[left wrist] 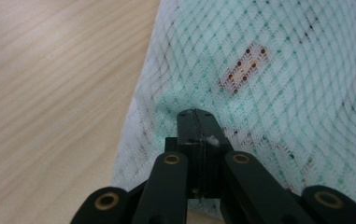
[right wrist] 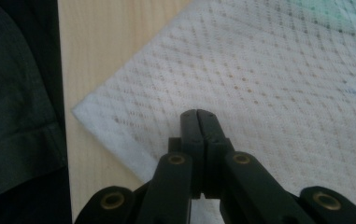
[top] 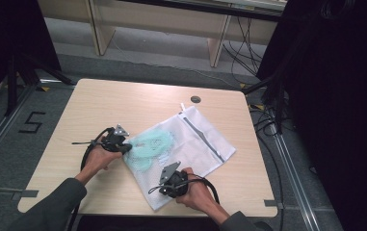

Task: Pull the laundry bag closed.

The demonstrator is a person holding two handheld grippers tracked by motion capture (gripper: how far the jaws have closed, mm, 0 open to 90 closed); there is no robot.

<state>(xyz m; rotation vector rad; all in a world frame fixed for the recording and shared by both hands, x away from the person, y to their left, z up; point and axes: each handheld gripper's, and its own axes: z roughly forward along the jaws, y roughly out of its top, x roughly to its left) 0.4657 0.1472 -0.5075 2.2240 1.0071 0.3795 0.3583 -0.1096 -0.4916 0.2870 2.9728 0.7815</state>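
- Mesh laundry bag (top: 190, 144) flat on table (top: 99, 106), mint garment (top: 150, 144) inside.
- Left gripper (top: 125, 148) clenched at bag's nine o'clock edge.
- Right gripper (top: 164, 185) clenched at six o'clock corner.

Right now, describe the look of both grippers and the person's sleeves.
Both the left gripper and the right gripper are black, each topped by a grey three-cornered plate and trailing a black cable. Their linkage arms carry brass-coloured rivets. The sleeves are dark grey-green.

Even, soft overhead light keeps the bench (top: 123, 106) bright and shadows faint, the room's side edges fall into darkness, and both gripper views blur softly toward their far upper parts.
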